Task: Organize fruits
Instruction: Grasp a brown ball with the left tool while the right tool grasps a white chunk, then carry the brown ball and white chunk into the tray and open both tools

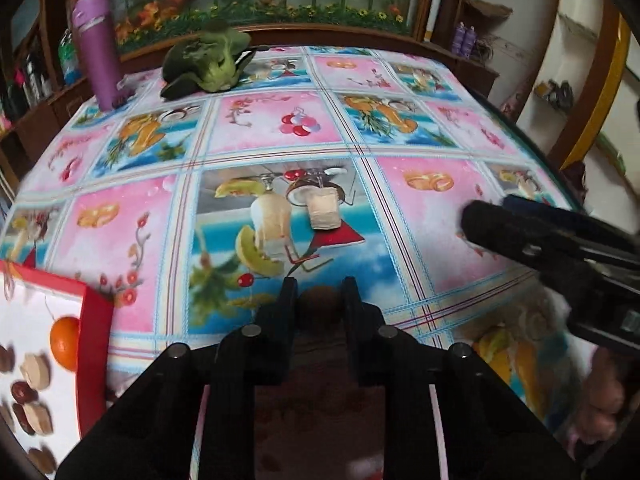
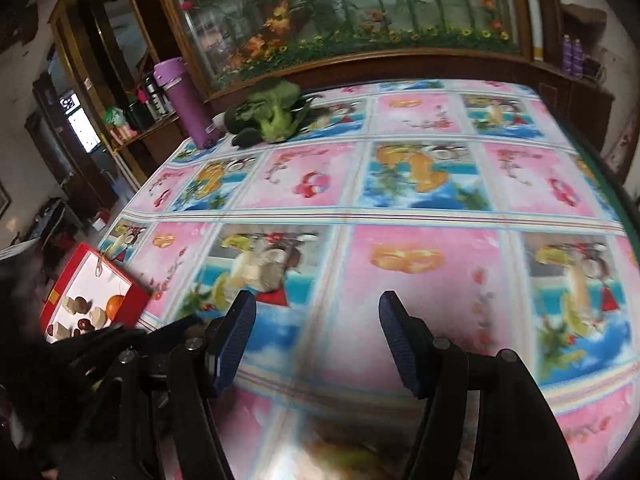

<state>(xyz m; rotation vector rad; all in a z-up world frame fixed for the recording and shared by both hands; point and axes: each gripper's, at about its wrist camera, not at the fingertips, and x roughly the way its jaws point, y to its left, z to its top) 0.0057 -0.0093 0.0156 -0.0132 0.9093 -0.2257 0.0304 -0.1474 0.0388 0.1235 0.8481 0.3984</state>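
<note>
The table (image 1: 400, 128), under a glossy cloth printed with pink and blue fruit panels, fills both views. At lower left of the left wrist view sits a red-rimmed white tray (image 1: 94, 320) already holding an orange (image 1: 64, 343) and several small brown and beige pieces, so part of the sorting looks done. The left hand-held gripper (image 1: 320, 300), angled steeply down at bottom centre, has its fingers clamped on a small round dark-brown fruit (image 1: 320, 303) just above the cloth; it still has to reach the tray. The right hand-held gripper (image 2: 318, 312) tilts down with jaws apart and empty.
</note>
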